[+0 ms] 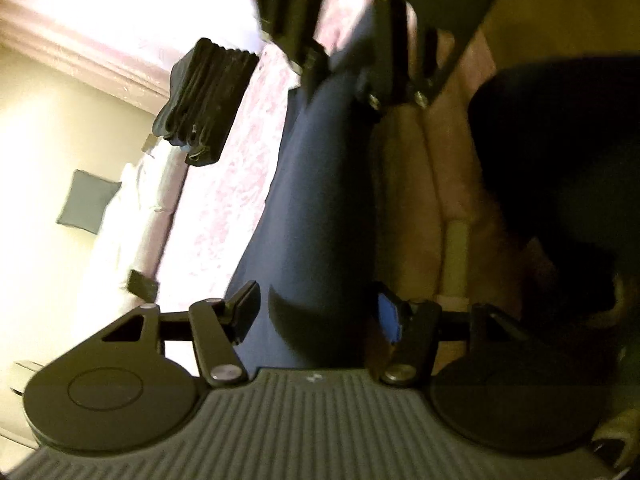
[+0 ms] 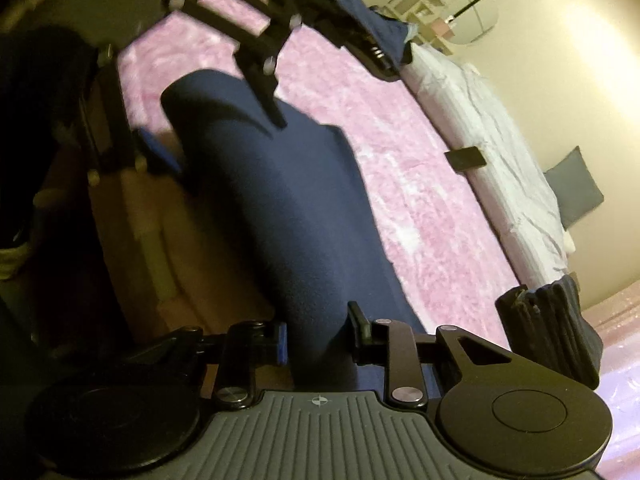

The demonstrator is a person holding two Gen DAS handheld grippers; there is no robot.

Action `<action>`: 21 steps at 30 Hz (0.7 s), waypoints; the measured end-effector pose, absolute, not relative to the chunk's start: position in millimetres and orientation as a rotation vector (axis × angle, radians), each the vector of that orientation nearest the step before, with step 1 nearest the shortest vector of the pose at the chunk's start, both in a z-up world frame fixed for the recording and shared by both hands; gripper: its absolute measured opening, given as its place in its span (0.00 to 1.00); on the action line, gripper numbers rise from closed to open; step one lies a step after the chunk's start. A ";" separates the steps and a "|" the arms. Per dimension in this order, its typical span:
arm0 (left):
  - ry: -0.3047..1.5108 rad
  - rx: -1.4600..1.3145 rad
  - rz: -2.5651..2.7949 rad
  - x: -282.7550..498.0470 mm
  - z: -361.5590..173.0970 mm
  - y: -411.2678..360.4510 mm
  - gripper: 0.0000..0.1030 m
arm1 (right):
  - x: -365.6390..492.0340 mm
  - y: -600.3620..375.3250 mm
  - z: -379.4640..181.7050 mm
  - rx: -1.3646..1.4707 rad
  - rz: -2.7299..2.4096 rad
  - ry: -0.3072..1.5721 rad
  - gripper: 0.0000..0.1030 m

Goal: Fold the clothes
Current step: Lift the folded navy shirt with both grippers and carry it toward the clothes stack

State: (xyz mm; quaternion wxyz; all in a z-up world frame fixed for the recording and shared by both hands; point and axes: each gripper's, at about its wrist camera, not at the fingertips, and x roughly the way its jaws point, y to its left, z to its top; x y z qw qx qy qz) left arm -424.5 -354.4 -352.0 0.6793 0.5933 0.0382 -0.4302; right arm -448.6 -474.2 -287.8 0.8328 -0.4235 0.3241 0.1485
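Navy garment (image 2: 280,200) lay as a long folded strip on the pink blanket (image 2: 400,160), running between both grippers. Right gripper (image 2: 320,332) had its jaws narrowed around the near end of that strip, looked like pinching it. Left gripper (image 1: 316,316) stood about half open with the strip between the fingers, pads not clearly pressing, so no sure grip. Beyond the navy garment sat 1 stack of folded dark clothes (image 2: 548,328), and an unfolded pile (image 2: 360,12) further off. So some done, more left.
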 end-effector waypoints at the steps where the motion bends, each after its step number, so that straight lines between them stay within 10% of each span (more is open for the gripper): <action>1: 0.081 1.371 -0.946 -424.7 -356.3 -359.1 0.55 | -448.2 -474.0 -286.2 -0.891 0.311 0.685 0.26; 8: 0.054 1.428 -0.909 -422.2 -361.8 -362.4 0.34 | -454.0 -475.7 -287.8 -0.868 0.311 0.672 0.27; 12: 0.112 1.324 -0.953 -405.9 -340.1 -360.8 0.31 | -468.0 -476.6 -300.3 -0.921 0.290 0.639 0.65; 21: 0.197 1.183 -1.022 -389.4 -305.6 -348.1 0.31 | -463.1 -488.1 -324.4 -1.014 0.183 0.652 0.58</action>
